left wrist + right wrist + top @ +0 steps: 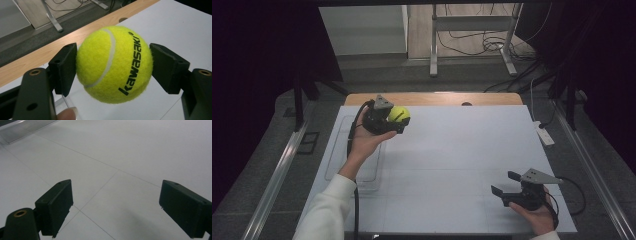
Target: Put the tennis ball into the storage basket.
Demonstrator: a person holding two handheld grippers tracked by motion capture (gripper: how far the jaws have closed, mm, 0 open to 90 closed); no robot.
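Black jaws of the left gripper (pixel 113 66) pinch a yellow Kawasaki tennis ball (pixel 114 64) from both sides, and it hangs up in the air. From the high view, the ball (pixel 399 114) is held above the far left part of the white table (pixel 452 160), near a clear tray (pixel 339 150). Over on the right, the right gripper (pixel 506 186) sits low with its jaws spread wide and nothing between them. I think the carrying step is on. Next, the ball needs a gentle ride down to its spot before the jaws let go.
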